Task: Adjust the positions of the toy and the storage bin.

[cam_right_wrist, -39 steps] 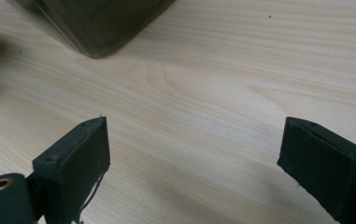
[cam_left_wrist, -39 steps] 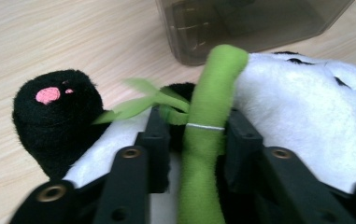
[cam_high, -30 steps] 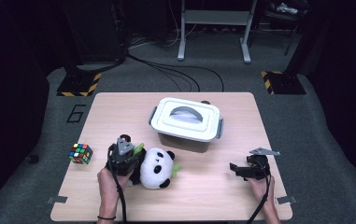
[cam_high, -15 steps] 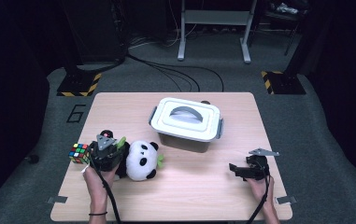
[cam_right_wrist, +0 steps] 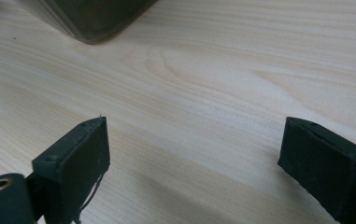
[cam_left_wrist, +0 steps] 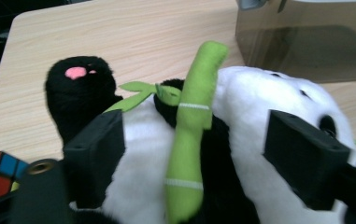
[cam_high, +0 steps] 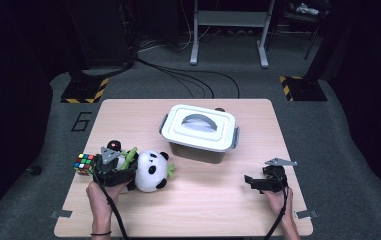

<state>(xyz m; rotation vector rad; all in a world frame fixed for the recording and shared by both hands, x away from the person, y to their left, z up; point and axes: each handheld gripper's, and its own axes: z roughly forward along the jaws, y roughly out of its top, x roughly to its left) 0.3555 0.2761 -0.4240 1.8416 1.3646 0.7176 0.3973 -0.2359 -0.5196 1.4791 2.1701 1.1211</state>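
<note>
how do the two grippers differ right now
The left gripper has the panda plush between its open jaws, next to the rubik's cube; the right gripper has just bare table between its jaws. The left points at the panda; the right points left across the table toward it. Both are open and hand-held.

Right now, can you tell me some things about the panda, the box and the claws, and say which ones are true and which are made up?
1. The toy panda lies between the left claw's jaws. True.
2. The white box has its lid off. False: the lid with its grey handle is on.
3. The right claw is holding the puzzle cube. False: it is open over bare table, and the cube sits at the table's left edge.
4. The panda has a green stalk on its front. True.
</note>
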